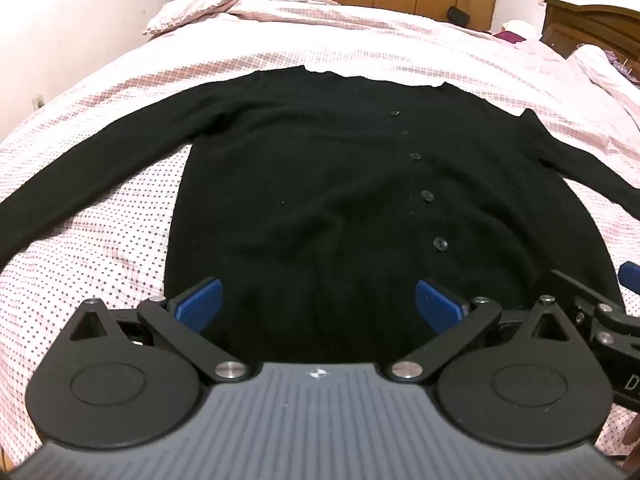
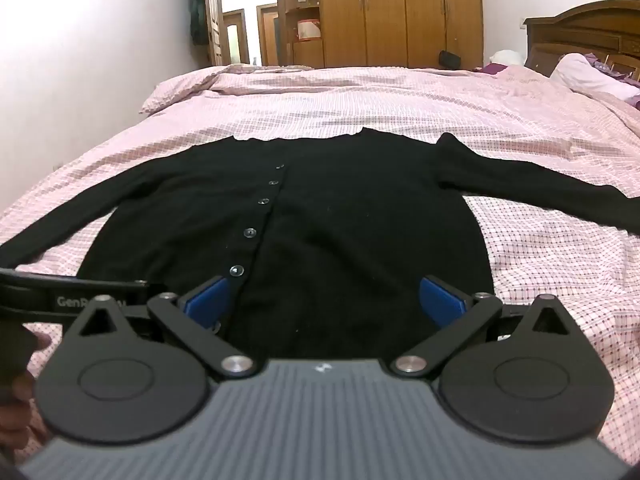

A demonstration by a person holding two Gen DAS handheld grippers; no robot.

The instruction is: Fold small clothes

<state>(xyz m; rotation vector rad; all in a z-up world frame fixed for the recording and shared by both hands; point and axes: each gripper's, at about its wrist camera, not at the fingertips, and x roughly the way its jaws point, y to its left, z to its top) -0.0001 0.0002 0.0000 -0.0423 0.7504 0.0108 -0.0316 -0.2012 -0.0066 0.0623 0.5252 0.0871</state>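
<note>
A black buttoned cardigan [image 1: 304, 184] lies flat on the bed, front up, both sleeves spread out to the sides; it shows in the right wrist view too [image 2: 328, 220]. Its hem is nearest to me. My left gripper [image 1: 318, 302] hovers over the hem's left half, blue pads wide apart, nothing between them. My right gripper [image 2: 324, 300] hovers over the hem near the lowest button [image 2: 236, 270], also open and empty. The right gripper's body [image 1: 600, 320] shows at the right edge of the left wrist view, the left gripper's body [image 2: 72, 300] at the left of the other.
The bed is covered by a pink checked duvet [image 2: 360, 96] with a dotted sheet [image 1: 100, 248] under the left sleeve. A white wall [image 1: 80, 20] runs along the left. Wooden wardrobes [image 2: 400, 12] and a headboard [image 2: 580, 32] stand beyond. A hand [image 2: 20, 400] shows low left.
</note>
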